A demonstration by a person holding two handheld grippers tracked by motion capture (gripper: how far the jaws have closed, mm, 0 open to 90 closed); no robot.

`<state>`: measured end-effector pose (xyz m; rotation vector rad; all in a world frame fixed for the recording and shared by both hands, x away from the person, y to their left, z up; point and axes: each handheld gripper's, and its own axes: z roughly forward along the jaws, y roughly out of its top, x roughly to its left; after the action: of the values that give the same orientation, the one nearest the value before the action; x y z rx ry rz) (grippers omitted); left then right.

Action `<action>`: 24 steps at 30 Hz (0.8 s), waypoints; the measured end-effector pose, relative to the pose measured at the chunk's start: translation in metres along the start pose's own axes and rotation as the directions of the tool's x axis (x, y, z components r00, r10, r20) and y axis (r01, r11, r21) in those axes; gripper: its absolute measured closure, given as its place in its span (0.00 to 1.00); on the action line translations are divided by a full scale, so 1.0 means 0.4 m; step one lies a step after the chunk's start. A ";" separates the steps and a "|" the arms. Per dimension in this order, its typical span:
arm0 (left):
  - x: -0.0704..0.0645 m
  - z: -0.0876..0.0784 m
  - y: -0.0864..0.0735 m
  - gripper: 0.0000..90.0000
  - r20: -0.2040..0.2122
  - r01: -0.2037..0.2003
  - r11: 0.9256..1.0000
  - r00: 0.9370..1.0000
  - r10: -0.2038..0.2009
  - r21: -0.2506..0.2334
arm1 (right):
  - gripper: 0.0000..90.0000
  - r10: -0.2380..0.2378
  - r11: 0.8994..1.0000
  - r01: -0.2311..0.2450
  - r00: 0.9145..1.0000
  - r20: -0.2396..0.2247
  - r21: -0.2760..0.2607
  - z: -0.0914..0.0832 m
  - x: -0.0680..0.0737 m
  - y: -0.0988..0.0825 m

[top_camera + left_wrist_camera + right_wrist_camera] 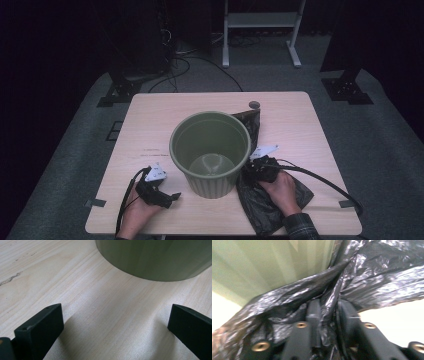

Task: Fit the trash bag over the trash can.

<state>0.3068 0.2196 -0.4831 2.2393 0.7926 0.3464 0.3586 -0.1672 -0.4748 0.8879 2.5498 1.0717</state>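
A green ribbed bin [210, 150] stands upright and empty in the middle of the wooden table [300, 125]. A black plastic bag [265, 200] lies crumpled along the bin's right side, from behind it to the front edge. My right gripper [252, 167] is shut on a fold of the bag [329, 307] right against the bin wall [274, 267]. My left gripper [170, 197] rests on the table at the bin's front left, jaws wide apart and empty. In the left gripper view the bin's base [155, 260] is just ahead of that gripper [115, 325].
A small dark round disc [254, 105] sits near the table's far edge behind the bag. Tape tabs [95, 203] mark the front corners. Cables trail from both grippers over the front edge. A white desk frame [260, 30] stands on the floor beyond.
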 end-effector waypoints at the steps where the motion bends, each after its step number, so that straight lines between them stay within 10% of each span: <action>1: 0.000 0.000 0.000 0.00 0.000 0.000 1.000 1.000 0.000 0.000 | 0.92 -0.001 1.000 0.001 1.000 -0.010 0.001 -0.001 0.000 -0.001; 24: 0.000 0.000 0.000 0.00 0.000 0.000 1.000 1.000 0.000 0.000 | 0.98 -0.088 0.992 0.065 0.972 -0.219 -0.107 -0.121 0.006 0.032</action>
<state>0.3069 0.2196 -0.4831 2.2397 0.7924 0.3462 0.3415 -0.1861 -0.4316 0.6718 2.6560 1.3295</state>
